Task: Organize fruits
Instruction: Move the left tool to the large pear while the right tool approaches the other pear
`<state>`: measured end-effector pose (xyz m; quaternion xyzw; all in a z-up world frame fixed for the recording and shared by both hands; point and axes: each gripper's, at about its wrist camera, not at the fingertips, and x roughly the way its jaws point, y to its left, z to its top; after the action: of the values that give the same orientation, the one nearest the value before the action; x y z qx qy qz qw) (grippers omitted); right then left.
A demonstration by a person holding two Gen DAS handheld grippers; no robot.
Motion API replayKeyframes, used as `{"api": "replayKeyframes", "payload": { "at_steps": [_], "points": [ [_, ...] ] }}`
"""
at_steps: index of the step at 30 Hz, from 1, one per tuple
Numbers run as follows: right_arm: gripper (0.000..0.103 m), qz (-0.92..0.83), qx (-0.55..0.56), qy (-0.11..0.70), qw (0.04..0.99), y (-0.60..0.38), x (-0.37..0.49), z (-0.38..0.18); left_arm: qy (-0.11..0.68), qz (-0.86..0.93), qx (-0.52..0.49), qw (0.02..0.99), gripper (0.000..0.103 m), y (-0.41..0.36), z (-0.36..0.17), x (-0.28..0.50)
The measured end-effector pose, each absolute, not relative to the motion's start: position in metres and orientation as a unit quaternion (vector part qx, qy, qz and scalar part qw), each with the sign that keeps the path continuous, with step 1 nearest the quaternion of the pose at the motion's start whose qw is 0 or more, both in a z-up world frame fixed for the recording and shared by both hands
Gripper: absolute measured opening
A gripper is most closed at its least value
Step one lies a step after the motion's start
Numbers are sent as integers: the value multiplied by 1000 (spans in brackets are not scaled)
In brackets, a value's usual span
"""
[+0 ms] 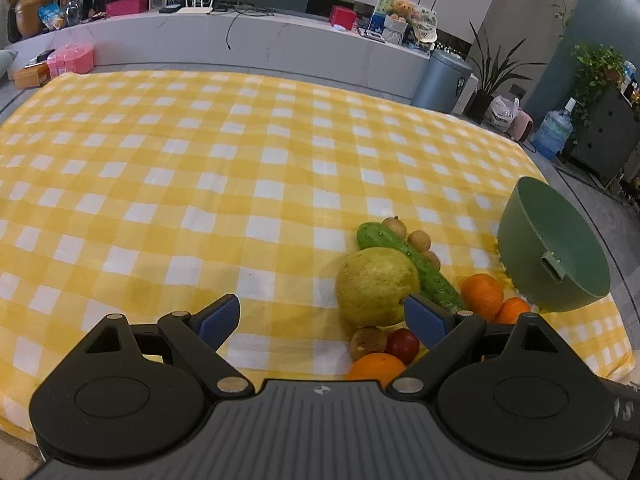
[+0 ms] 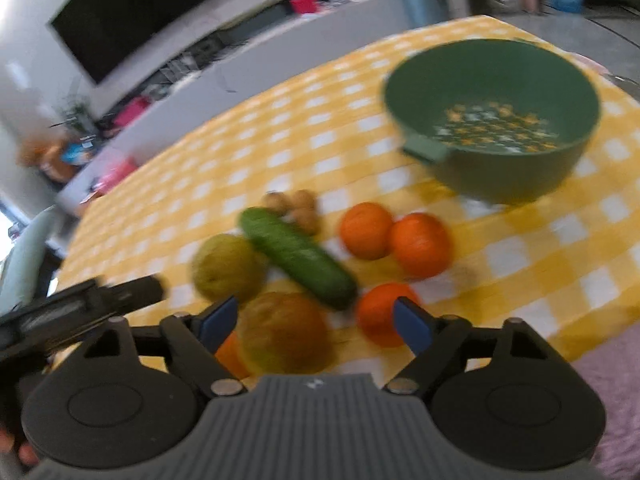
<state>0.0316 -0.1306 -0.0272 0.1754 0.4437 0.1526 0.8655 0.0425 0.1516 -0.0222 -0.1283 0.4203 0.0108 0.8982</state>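
A pile of fruit lies on the yellow checked cloth: a big yellow-green pear, a cucumber, small brown longans, oranges, a kiwi and a red plum. A green colander bowl stands to the right of the pile. My left gripper is open and empty, just left of the pear. The blurred right wrist view shows the bowl, the cucumber and oranges. My right gripper is open above a yellowish fruit.
The cloth's front edge lies close below the fruit. A grey counter with boxes and a router runs behind the table. A bin, plants and a water bottle stand at the back right. The left gripper's body shows at the left of the right wrist view.
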Motion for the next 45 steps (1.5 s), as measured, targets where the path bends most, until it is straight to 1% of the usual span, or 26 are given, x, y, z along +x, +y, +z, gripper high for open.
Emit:
{"api": "replayKeyframes", "payload": {
  "at_steps": [2, 3, 4, 10, 15, 17, 18, 21, 26, 34, 37, 39, 41, 42, 45],
  "points": [
    [75, 171, 159, 434, 870, -123, 26, -28, 425, 13, -132, 896, 103, 153, -26, 42],
    [67, 180, 151, 429, 872, -118, 24, -28, 426, 13, -133, 895, 103, 154, -27, 42],
    [66, 188, 142, 424, 874, -114, 22, -29, 428, 13, -134, 894, 103, 155, -28, 42],
    [66, 216, 96, 419, 877, -97, 18, -33, 433, 16, -143, 890, 103, 161, -28, 41],
    [66, 206, 53, 439, 873, -84, 23, -44, 435, 16, -140, 889, 103, 160, -28, 42],
    [61, 204, 43, 436, 876, -81, 22, -45, 437, 17, -140, 888, 103, 160, -28, 43],
    [60, 200, 40, 434, 878, -82, 20, -45, 438, 17, -139, 888, 103, 159, -28, 43],
    [60, 198, 47, 437, 876, -87, 15, -44, 437, 13, -131, 890, 103, 161, -26, 42],
    [60, 191, 20, 442, 876, -88, 1, -41, 430, 21, -137, 892, 103, 170, -23, 40],
    [62, 189, 7, 433, 881, -81, 10, -41, 428, 13, -129, 894, 103, 173, -24, 41],
    [67, 186, 5, 438, 879, -79, 15, -43, 425, 8, -127, 896, 103, 171, -25, 41],
    [67, 184, 5, 443, 877, -77, 18, -47, 423, 0, -125, 898, 103, 170, -28, 41],
    [66, 186, 15, 443, 877, -79, 21, -49, 414, -11, -124, 902, 103, 170, -30, 41],
    [62, 187, 22, 440, 878, -81, 21, -48, 406, -21, -125, 905, 103, 170, -31, 41],
    [61, 185, 26, 437, 880, -82, 19, -48, 373, -60, -137, 916, 103, 172, -34, 38]
  ]
}}
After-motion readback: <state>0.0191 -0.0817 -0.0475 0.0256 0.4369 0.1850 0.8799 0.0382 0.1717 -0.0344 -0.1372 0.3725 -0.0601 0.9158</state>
